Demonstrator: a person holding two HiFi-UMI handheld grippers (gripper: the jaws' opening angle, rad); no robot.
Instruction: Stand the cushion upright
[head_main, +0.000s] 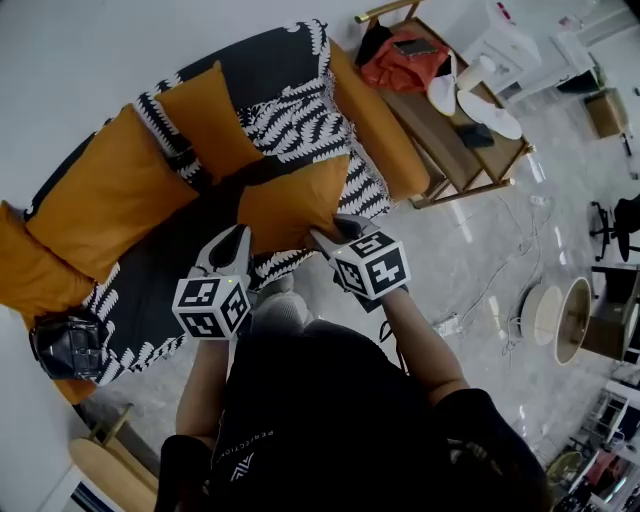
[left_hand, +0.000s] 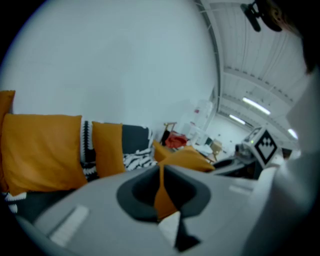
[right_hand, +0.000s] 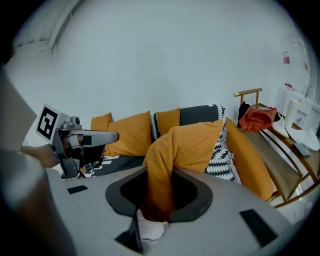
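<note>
**Orange cushion** (head_main: 295, 212) — centre of the head view, over the front part of the sofa (head_main: 395, 150), held at its two near corners. I cannot tell whether its far edge rests on the seat.

**Left gripper** (head_main: 238, 240): jaws pinched together on a thin fold of the cushion's orange cover, at the lower left corner.

**Right gripper** (head_main: 322, 238): jaws clamped on a thicker bunch of the same cover at the lower right corner. In the right gripper view the fabric rises from the jaws in a hump.

**Throw** (head_main: 270, 60): dark with a white leaf print, spread over the sofa.

**Large cushion** (head_main: 110, 195) and **smaller cushion** (head_main: 208, 125): both orange, leaning on the backrest in the upper left.

**Black bag** (head_main: 68, 347) — lower left, on the sofa's end.

**Wooden bench** (head_main: 455, 150): upper right, carrying a red bag (head_main: 400, 65).
</note>
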